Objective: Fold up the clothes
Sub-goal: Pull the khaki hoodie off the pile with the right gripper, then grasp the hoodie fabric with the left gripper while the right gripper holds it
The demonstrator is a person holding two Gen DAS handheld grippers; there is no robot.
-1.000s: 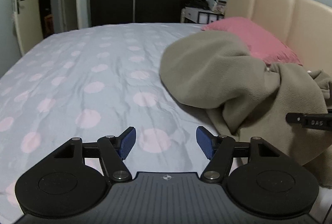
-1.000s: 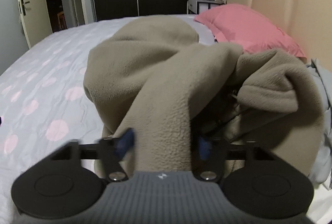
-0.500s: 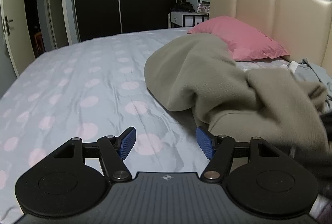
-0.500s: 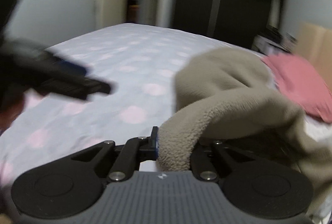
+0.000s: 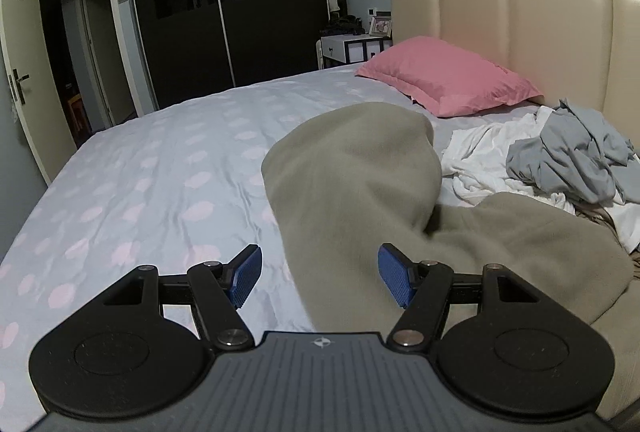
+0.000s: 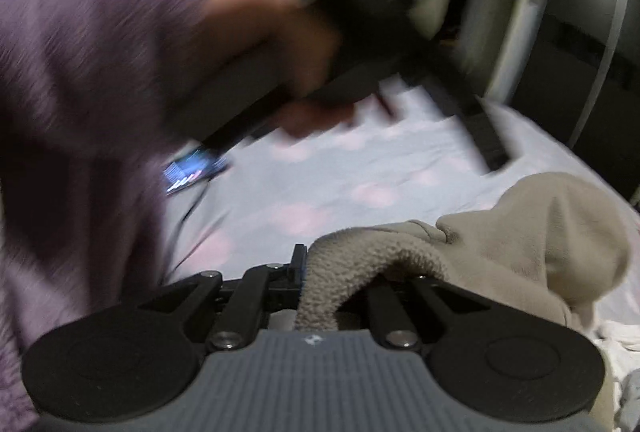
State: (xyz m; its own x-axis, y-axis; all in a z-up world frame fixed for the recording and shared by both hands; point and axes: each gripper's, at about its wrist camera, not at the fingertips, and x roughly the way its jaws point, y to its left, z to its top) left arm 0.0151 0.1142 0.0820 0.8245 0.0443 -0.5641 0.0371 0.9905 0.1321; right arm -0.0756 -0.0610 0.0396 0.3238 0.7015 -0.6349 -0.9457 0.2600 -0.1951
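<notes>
The right gripper (image 6: pixel 336 282) pinches a thick roll of a beige fleece garment (image 5: pixel 360 184), which lies bunched on the dotted bedsheet (image 5: pixel 168 184) and runs between the spread blue pads of the left gripper (image 5: pixel 320 278). Soft, bulky and limp, it likely handles best by hem or corners. Beyond lie crumpled white and grey clothes (image 5: pixel 560 160), then a smooth pink pillow (image 5: pixel 448 80).

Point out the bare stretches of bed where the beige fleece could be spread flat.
The dotted sheet lies bare from the beige fleece across to the door-side edge, and up to the wardrobe-side edge. Crowded: the headboard corner, with pink pillow and the white and grey clothes.
</notes>
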